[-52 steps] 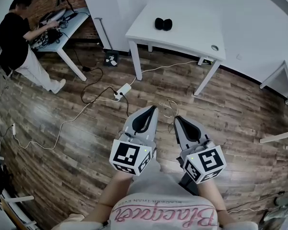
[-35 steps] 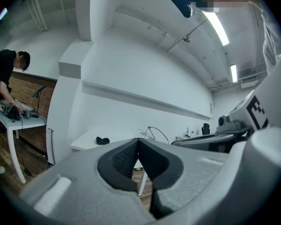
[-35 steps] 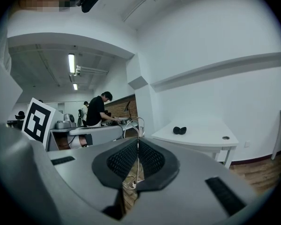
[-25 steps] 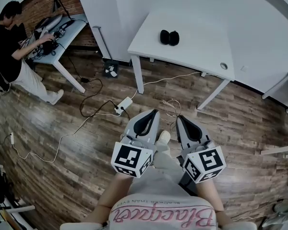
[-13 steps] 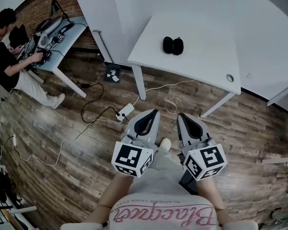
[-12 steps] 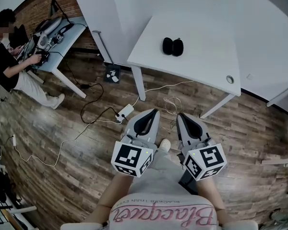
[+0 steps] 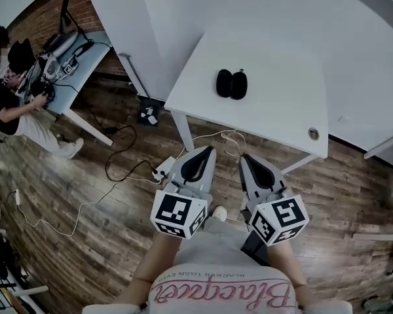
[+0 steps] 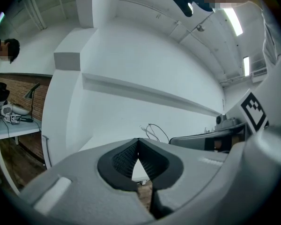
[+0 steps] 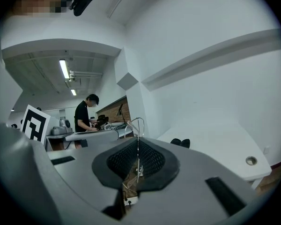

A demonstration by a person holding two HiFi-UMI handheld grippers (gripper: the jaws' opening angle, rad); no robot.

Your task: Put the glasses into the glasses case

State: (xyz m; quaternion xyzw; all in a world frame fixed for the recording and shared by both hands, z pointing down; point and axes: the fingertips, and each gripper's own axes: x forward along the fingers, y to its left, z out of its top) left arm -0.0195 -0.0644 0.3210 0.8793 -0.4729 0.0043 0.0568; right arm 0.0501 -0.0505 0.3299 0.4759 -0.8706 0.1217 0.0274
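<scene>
Far to my left a person [image 7: 3, 100] bends over a pale desk [image 7: 65, 64] crowded with gear. Cables run across the wooden floor [image 7: 85, 241] to a white power strip [image 7: 162, 169], just left of my left gripper [image 7: 204, 154]. I hold that gripper low in front of me, above the floor, its nose toward the near edge of the white table [image 7: 275, 103]. Its own view shows the left gripper [image 8: 138, 146] with dark pads meeting at the tips and nothing between them.

The glasses case [image 7: 231, 84] lies on the table, ahead of both grippers and well apart from them, roughly in line with the gap between the two. It shows as two dark rounded halves touching side by side; I cannot tell whether the glasses are in it.

My right gripper [image 7: 246, 161] sits just beside the left. Seen along its jaws, the right gripper [image 9: 137, 146] is likewise pressed together on nothing, and the glasses case [image 9: 181, 142] lies on the table to the right of its tips. A small round hole [image 7: 312, 133] marks the table near its right front corner.
</scene>
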